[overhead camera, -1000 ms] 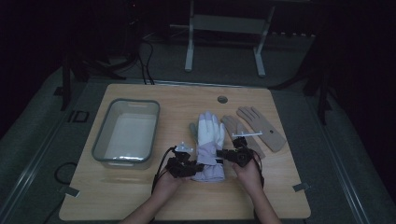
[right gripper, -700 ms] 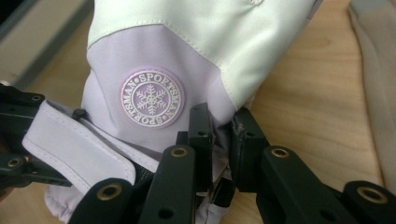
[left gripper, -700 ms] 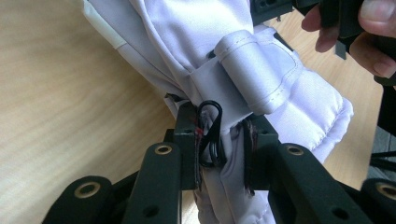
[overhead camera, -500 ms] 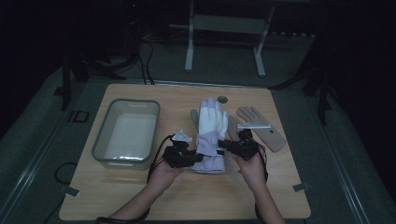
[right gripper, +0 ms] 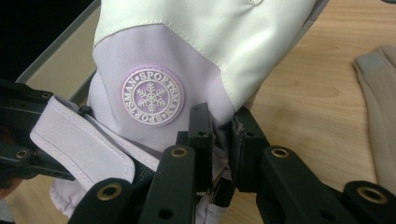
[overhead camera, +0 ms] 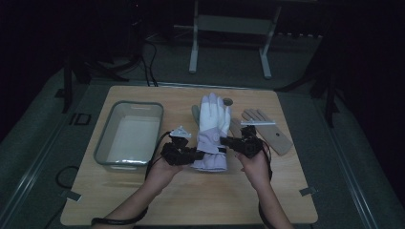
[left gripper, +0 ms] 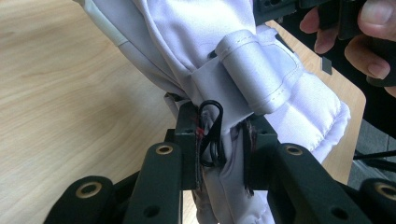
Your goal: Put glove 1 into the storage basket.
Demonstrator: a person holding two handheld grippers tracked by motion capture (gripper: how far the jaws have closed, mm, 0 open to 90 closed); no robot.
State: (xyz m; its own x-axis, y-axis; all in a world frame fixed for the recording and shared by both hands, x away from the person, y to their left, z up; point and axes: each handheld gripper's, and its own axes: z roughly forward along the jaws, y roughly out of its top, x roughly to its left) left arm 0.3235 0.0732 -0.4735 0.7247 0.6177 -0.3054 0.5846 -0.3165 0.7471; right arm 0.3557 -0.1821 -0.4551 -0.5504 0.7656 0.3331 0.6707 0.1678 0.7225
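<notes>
A white and lilac ski glove point(overhead camera: 211, 131) hangs above the wooden table point(overhead camera: 143, 200), held by its wrist from both sides. My left gripper point(overhead camera: 199, 155) is shut on the glove's left cuff edge, where fabric point(left gripper: 233, 154) and a small black clip point(left gripper: 211, 133) sit between the pads. My right gripper point(overhead camera: 225, 141) is shut on the opposite cuff edge, just below the round snowflake badge point(right gripper: 152, 97). The glove's white fingers point away from me. A loose wrist strap point(right gripper: 84, 142) sticks out to the side.
A grey plastic tub point(overhead camera: 129, 133) stands on the left of the table. A tan glove point(overhead camera: 267, 131) lies flat at the right, partly behind my right hand. A small round hole point(overhead camera: 228, 101) sits near the table's far edge. Metal stand legs point(overhead camera: 229, 43) rise beyond the table.
Both grippers have risen and moved away from me with the glove held between them. The glove's fingers have lifted and now reach nearer the table's far edge.
</notes>
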